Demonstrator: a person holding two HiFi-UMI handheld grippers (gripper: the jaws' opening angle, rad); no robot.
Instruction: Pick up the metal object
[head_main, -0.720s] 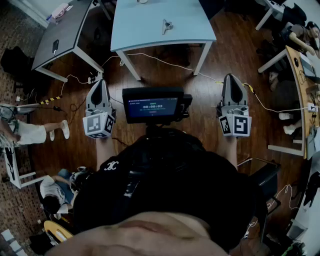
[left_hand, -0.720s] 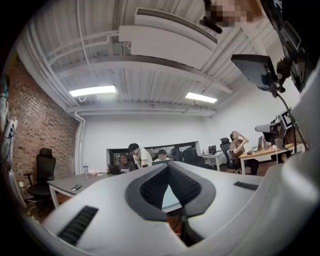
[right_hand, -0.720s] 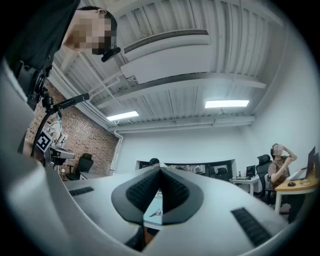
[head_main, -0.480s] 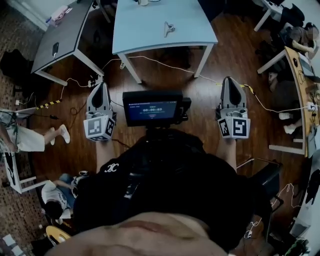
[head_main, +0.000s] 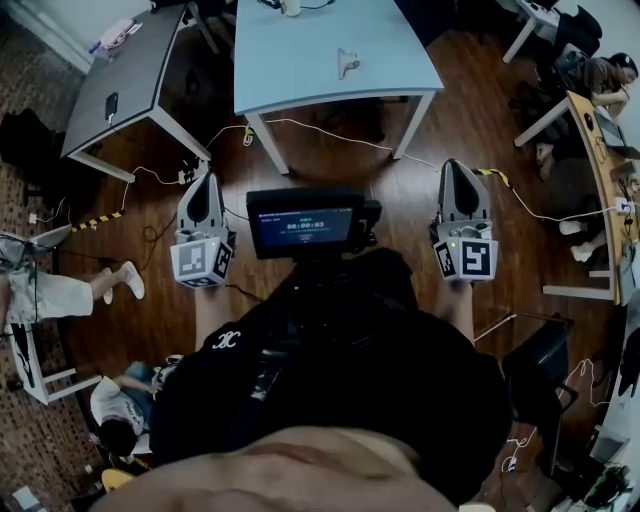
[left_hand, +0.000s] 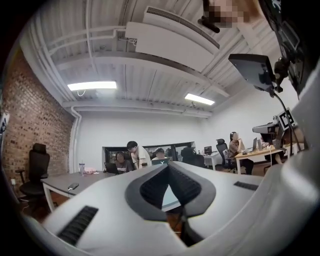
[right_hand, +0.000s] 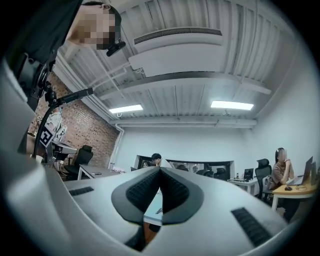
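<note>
The left claw (head_main: 206, 182) and right claw (head_main: 455, 166) are each closed tip to tip on nothing, while the metal object (head_main: 347, 62) lies on the bench (head_main: 290, 75), well ahead and between them.

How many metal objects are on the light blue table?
1. The metal object lies near the middle of the light blue table; the table's far edge is cut off, so more may be hidden.

A dark wood floor (head_main: 330, 170) carries a pale blue table (head_main: 300, 60) with a grey table (head_main: 130, 75) off its left edge. Cables (head_main: 300, 126) trail across the floor. A brick wall (left_hand: 30, 115) meets a white wall (left_hand: 150, 132). Strip lights (left_hand: 92, 86) glow on the ribbed white ceiling (left_hand: 100, 30). A black office chair (left_hand: 36, 167) stands by the brick.
</note>
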